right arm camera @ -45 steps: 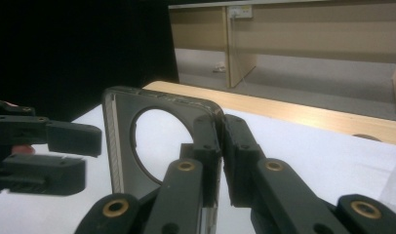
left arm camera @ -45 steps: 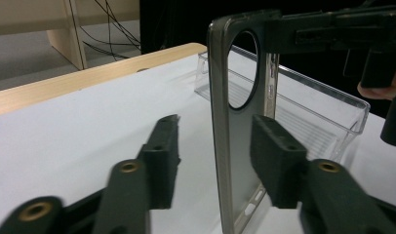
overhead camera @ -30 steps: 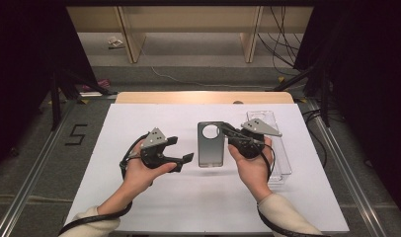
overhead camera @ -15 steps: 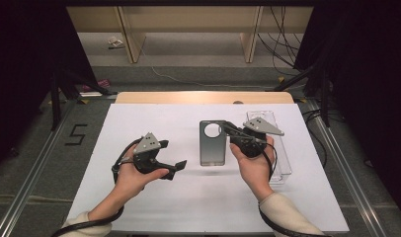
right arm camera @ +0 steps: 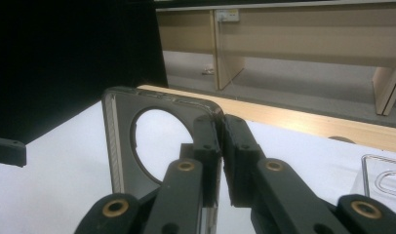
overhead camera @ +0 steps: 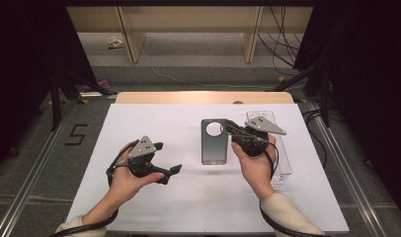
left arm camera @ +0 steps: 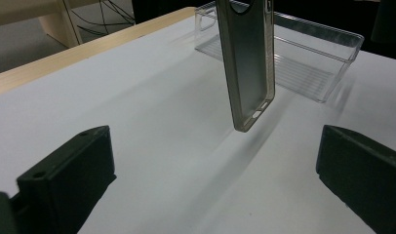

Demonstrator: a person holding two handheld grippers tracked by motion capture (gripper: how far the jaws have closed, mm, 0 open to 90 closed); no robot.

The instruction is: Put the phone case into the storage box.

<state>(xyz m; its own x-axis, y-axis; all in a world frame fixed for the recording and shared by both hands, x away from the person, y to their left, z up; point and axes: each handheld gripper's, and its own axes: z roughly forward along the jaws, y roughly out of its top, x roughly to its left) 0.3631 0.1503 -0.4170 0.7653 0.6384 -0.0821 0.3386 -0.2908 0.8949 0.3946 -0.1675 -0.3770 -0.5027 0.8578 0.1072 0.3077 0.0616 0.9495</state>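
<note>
The grey phone case (overhead camera: pixel 214 141) is held up above the white table (overhead camera: pixel 154 123) by the right gripper (overhead camera: pixel 232 129). Its jaws are pinched shut on the top corner of the case, next to the big round hole, as is seen in the right gripper view (right arm camera: pixel 220 141). In the left gripper view the case (left arm camera: pixel 246 58) is seen hanging with its bottom end off the table, and a soft shadow is cast under it.

What is new is seen on the other side. A second ago the left gripper (overhead camera: pixel 165 159) was close to the left edge of the case. Now it is pulled back toward the person and is well apart from the case. Its jaws have just been opening, and they are now spread wide with nothing between them; only bare table is seen in the gap.

So the case has been let go by the left side and is carried by the right side alone. The right hand has not been moved.

The clear plastic tray (overhead camera: pixel 282 158) is lying just to the right of the case, partly under the right hand. It is judged that the case is probably meant to be put there next, though that cannot be known for sure.
</note>
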